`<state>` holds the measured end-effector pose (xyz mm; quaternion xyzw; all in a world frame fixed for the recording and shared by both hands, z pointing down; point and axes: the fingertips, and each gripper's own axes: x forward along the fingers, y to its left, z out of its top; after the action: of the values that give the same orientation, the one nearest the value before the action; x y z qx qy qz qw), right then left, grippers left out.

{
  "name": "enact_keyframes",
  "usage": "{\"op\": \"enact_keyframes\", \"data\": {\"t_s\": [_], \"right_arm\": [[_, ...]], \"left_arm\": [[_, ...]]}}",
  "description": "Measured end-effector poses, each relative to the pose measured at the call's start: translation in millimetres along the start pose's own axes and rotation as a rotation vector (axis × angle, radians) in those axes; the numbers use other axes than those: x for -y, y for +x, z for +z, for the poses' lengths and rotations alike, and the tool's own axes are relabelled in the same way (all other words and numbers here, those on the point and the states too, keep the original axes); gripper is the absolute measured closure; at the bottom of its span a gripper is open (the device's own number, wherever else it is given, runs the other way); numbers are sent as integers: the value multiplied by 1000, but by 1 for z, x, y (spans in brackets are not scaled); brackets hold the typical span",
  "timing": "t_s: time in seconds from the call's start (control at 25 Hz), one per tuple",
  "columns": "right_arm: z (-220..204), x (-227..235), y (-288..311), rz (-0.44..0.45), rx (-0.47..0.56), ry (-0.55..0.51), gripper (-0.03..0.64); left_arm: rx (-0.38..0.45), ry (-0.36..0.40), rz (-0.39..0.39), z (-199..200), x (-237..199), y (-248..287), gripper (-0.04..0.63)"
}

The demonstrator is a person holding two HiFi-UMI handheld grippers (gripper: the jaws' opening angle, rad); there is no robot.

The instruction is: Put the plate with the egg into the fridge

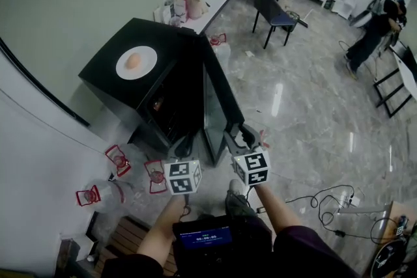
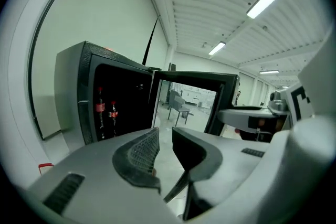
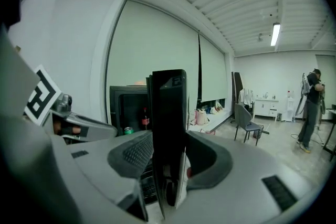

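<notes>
- Forearms and two marker-cubed grippers fill the head view's foreground, the left gripper [image 1: 185,145] beside the right gripper [image 1: 237,137], which is at the free edge of the open fridge door [image 1: 218,101]. A round white plate [image 1: 136,62] carrying the tan egg [image 1: 133,60] sits on top of the boxy black fridge [image 1: 166,42], not yet lifted.
- Left gripper view: the mesh-textured pads stand apart with nothing between them, facing the dark interior and its bottles [image 2: 105,108].
- Right gripper view: the jaws clamp the glossy, glass-paned door's edge, pads against both faces.
- Door-opening looks done. The next move likely calls for the free left gripper to take the plate's thin rim and keep it level so the egg cannot roll.
</notes>
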<state>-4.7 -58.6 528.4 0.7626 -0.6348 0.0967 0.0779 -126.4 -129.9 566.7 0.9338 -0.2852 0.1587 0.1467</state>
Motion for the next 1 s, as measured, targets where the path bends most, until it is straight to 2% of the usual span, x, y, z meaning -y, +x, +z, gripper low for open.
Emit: {"op": "enact_keyframes", "data": {"t_s": [0.4, 0.68, 0.76, 0.84, 0.92, 1.0], "right_arm": [[1, 145, -13, 250, 54, -39, 419], [4, 227, 6, 368, 51, -68, 419], [8, 240, 7, 341, 48, -86, 419], [6, 255, 1, 254, 57, -69, 417], [-4, 266, -15, 159, 79, -30, 417], [-11, 250, -29, 143, 86, -29, 418]], "left_arm": [[12, 42, -5, 45, 53, 81, 548], [41, 71, 56, 79, 81, 122, 548], [63, 108, 79, 98, 80, 120, 548], [101, 166, 114, 127, 71, 108, 548], [143, 243, 168, 162, 50, 85, 548], [164, 345, 233, 197, 18, 58, 548]]}}
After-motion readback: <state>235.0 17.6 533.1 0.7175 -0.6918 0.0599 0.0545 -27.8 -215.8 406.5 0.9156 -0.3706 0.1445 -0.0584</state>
